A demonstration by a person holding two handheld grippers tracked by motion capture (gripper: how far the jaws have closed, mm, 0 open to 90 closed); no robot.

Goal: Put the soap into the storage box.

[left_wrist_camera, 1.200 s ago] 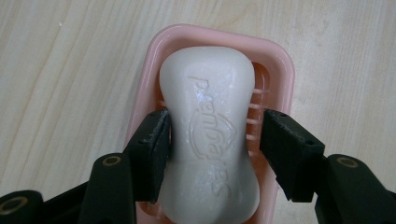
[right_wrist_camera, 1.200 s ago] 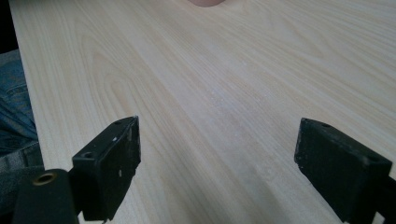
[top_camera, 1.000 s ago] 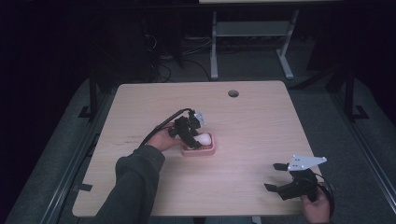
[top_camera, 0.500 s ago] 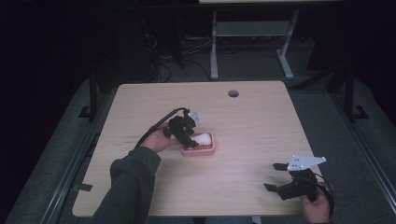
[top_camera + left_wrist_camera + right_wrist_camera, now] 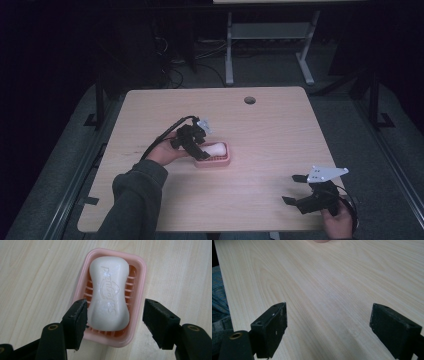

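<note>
A white bar of soap [image 5: 108,293] lies in a pink ribbed soap dish [image 5: 138,290] on the wooden table [image 5: 270,130]. My left gripper [image 5: 115,323] is open, its jaws straddling the near end of the soap without gripping it. From above, the left gripper [image 5: 198,149] sits at the left end of the soap dish [image 5: 220,159], where the soap [image 5: 215,149] pokes out. My right gripper [image 5: 296,189] is open near the table's front right corner, with bare wood between its jaws in the right gripper view [image 5: 329,326].
A round cable hole [image 5: 249,100] sits near the table's far edge. A metal frame [image 5: 265,35] stands on the floor beyond the table. The pink dish's edge [image 5: 321,241] shows far off in the right gripper view.
My left gripper has drawn back leftward from above the dish, and the soap now lies exposed in it. The right gripper has stayed put.
</note>
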